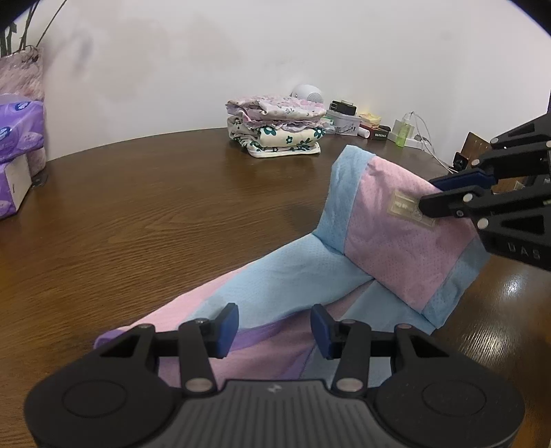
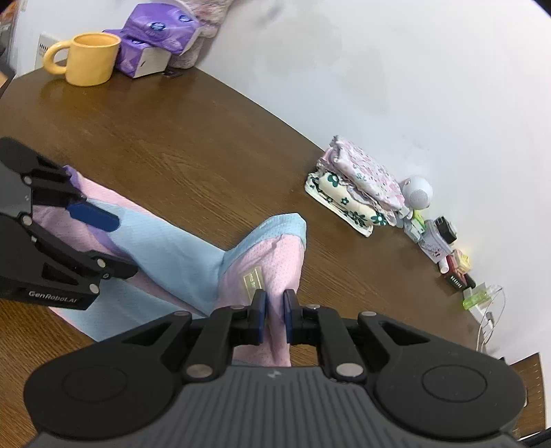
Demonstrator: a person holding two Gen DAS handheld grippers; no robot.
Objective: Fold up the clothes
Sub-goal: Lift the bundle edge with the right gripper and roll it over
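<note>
A pink, light-blue and lilac mesh garment (image 1: 299,272) (image 2: 172,248) lies across the brown wooden table (image 1: 137,206) (image 2: 172,131). One end of it is lifted and folded back, showing a gold label. My right gripper (image 2: 274,310) (image 1: 427,196) is shut on that raised pink end, with fabric pinched between its blue pads. My left gripper (image 1: 273,331) (image 2: 103,241) is open over the flat lilac-pink end of the garment. Its pads are well apart and nothing is pinched between them.
A stack of folded floral clothes (image 1: 275,131) (image 2: 354,189) sits near the wall. Beside it are a white round device (image 1: 308,93) (image 2: 418,193), small boxes, a green bottle (image 1: 403,132) and cables. Purple tissue packs (image 1: 17,138) (image 2: 155,31) and a yellow mug (image 2: 91,58) stand at the far corner.
</note>
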